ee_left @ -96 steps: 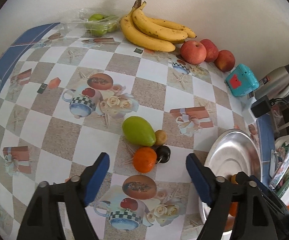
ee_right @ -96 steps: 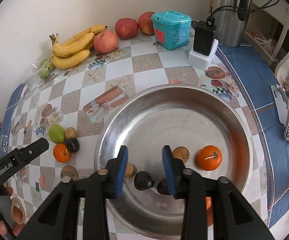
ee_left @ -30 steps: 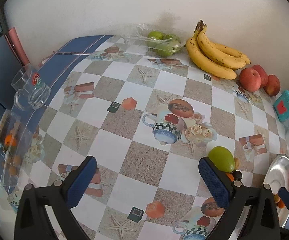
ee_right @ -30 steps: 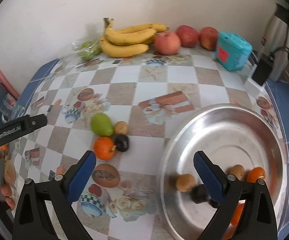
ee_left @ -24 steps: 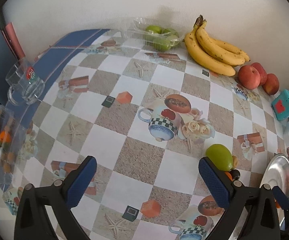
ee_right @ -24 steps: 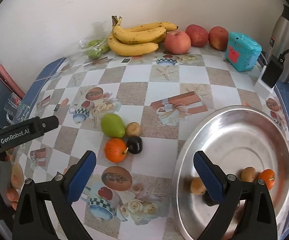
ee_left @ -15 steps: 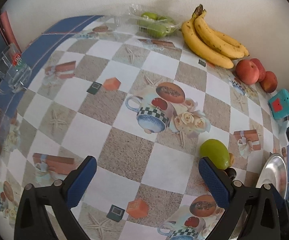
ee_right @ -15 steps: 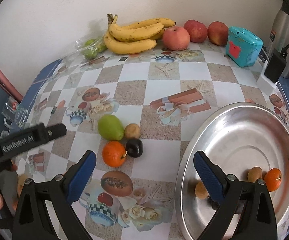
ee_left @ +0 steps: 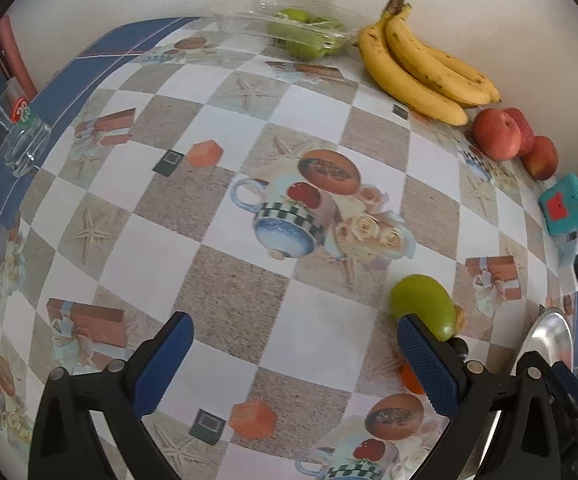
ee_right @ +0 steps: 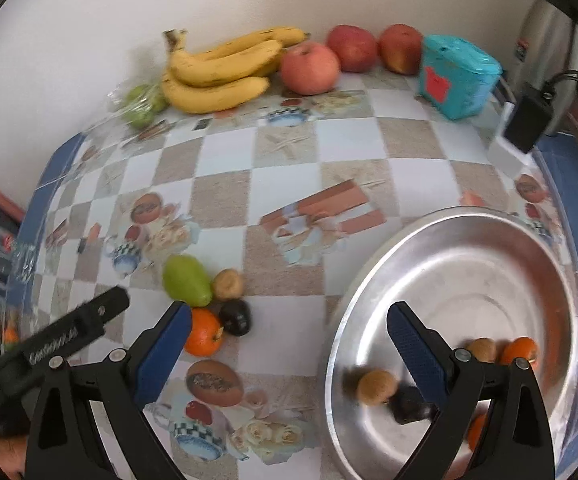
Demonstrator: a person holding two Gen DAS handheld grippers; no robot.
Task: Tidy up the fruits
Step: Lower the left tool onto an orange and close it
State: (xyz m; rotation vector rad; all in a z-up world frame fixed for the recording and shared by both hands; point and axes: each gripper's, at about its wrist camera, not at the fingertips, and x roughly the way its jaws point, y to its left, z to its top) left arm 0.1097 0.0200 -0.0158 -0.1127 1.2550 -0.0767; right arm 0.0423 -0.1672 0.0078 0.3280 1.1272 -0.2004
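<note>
Reaching for the next fruit, right gripper (ee_right: 285, 344) fingers wide open and empty.
Next: close on the orange (ee_right: 204, 332) and carry it to the steel bowl (ee_right: 469, 220); left gripper (ee_left: 293, 356) also gapes empty.

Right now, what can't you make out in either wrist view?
- Left wrist: orange and dark fruit mostly hidden behind the left gripper finger.
- Left wrist: metal bowl cut off by the frame edge; contents unseen.
- Right wrist: dark fruit in the bowl motion-blurred, partly behind the right gripper finger; type unclear.
</note>
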